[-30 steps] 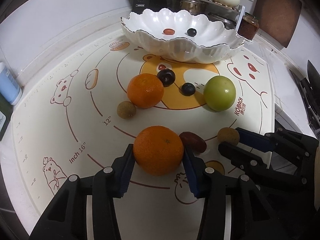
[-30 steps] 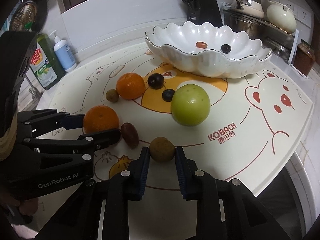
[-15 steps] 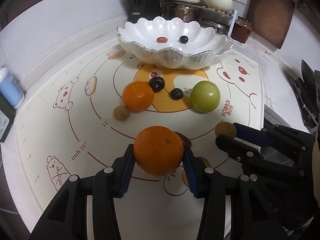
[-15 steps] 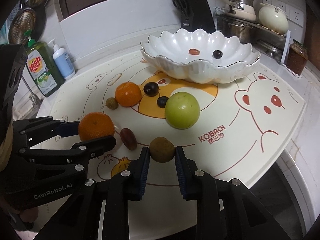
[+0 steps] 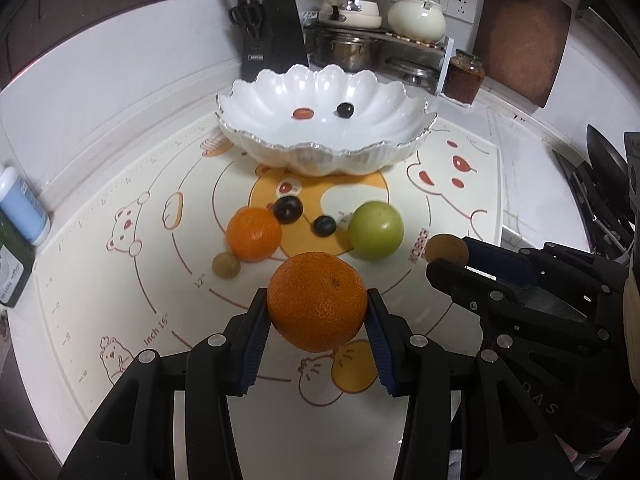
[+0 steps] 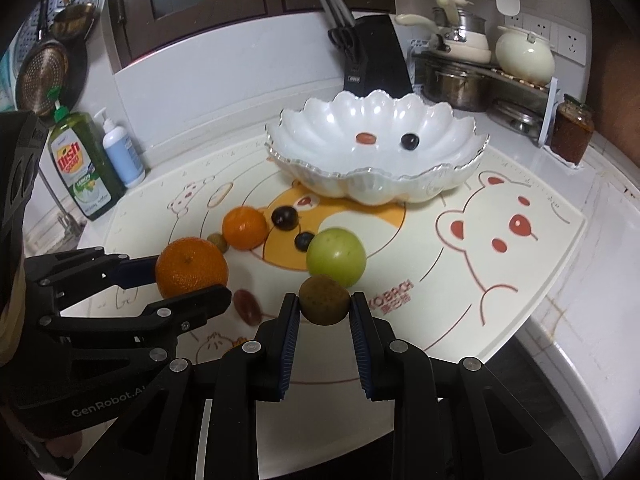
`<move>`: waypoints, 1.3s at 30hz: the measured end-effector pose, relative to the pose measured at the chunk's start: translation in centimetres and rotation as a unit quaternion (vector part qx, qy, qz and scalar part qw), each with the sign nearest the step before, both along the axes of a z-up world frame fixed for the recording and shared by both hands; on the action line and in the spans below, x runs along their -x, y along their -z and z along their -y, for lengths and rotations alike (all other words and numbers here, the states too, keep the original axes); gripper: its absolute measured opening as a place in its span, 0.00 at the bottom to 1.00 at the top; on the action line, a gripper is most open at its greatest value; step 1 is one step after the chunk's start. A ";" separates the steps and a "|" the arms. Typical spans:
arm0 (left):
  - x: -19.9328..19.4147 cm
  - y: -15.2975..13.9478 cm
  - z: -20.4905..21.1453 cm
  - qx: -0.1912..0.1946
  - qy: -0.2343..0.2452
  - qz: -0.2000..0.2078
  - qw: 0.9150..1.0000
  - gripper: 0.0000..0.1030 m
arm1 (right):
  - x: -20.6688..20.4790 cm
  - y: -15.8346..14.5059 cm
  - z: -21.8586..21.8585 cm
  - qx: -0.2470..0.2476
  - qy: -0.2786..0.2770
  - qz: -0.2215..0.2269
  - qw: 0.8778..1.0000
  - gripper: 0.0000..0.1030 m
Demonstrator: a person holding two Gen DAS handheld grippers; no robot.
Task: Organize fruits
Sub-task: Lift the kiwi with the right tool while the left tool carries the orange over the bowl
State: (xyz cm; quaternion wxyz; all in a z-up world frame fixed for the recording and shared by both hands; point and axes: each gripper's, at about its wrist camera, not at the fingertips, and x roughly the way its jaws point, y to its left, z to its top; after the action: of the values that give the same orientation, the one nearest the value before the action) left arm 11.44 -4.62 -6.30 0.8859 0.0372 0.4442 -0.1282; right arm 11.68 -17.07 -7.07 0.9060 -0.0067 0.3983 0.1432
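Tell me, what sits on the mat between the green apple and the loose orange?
Two dark grapes: a larger one nearer the loose orange, a smaller one nearer the green apple. Both wrist views show this.

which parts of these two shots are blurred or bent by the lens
Left wrist view: fisheye bows the counter edge and darkens the corners; the orange held in the left gripper is sharp. Right wrist view: same bowing, the red fruit on the mat looks smeared, glare on the white bowl.

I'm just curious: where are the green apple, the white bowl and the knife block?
green apple (image 6: 336, 257), right wrist view, middle of its skin.
white bowl (image 5: 320, 151), left wrist view, near rim.
knife block (image 6: 376, 54), right wrist view, front face.
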 end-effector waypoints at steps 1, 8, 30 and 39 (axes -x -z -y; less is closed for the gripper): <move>-0.1 -0.2 0.0 0.001 0.001 0.002 1.000 0.44 | -0.2 -0.2 0.1 -0.001 0.001 0.001 1.000 0.26; -1.2 -1.4 0.3 0.005 0.003 0.016 1.000 0.44 | -1.3 -1.6 0.7 -0.007 0.006 0.016 1.000 0.26; -6.5 -5.1 1.7 0.014 0.010 0.063 0.998 0.44 | -6.5 -5.4 2.6 -0.018 0.035 0.055 0.998 0.26; -9.8 -5.7 1.7 0.013 0.007 0.063 0.998 0.44 | -9.3 -5.7 2.9 -0.019 0.041 0.049 0.998 0.26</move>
State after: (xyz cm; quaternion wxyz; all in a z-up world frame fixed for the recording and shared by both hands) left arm 21.28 -6.35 -0.56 0.9117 0.0368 0.3853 -0.1378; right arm 20.98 -19.95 -1.39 0.9296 0.0197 0.3505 0.1125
